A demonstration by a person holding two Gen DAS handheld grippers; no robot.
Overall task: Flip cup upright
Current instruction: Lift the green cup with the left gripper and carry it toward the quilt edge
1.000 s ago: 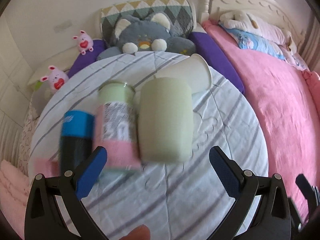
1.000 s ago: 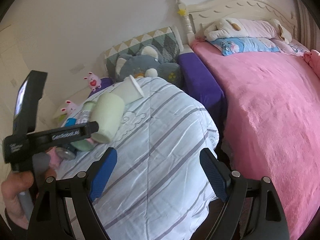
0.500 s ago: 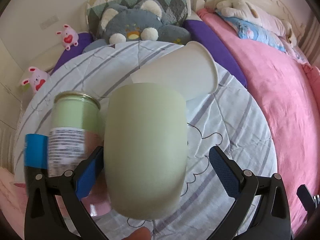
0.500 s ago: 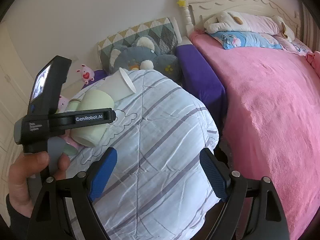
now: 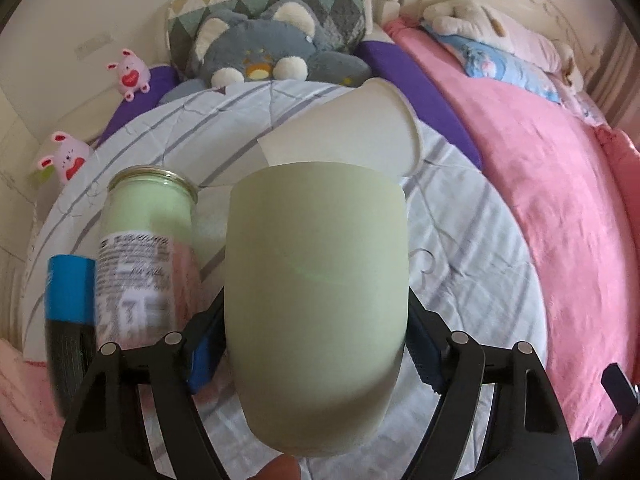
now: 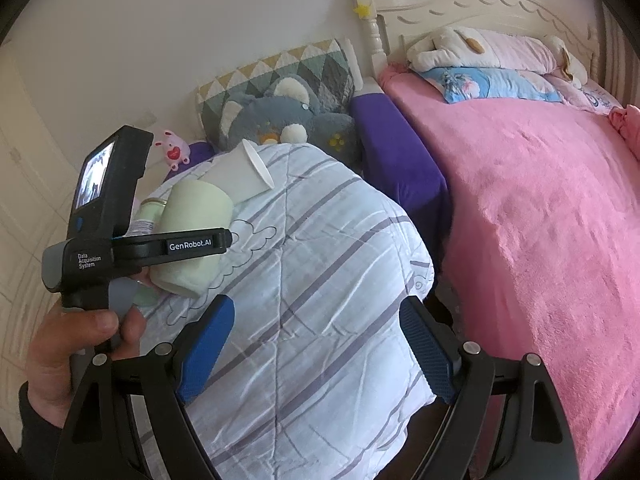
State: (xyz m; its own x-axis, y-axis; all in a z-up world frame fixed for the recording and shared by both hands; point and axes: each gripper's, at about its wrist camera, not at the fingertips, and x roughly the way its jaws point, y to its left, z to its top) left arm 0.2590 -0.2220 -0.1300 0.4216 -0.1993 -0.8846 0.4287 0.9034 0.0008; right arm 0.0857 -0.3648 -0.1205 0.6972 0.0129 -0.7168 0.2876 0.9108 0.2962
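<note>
Lying on its side on the striped quilt (image 6: 320, 280), pale green cup (image 5: 316, 312), base toward camera, left claw (image 5: 316, 354) clamped across it, right claw (image 6: 316, 344) open.

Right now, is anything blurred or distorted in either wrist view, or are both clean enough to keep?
Left wrist view: the jar and the blue-capped can are smeared, while the green cup and white paper cup look sharp. Right wrist view: sharp throughout, soft even daylight, no glare. Both bend the bed at the edges, fisheye style.
</note>
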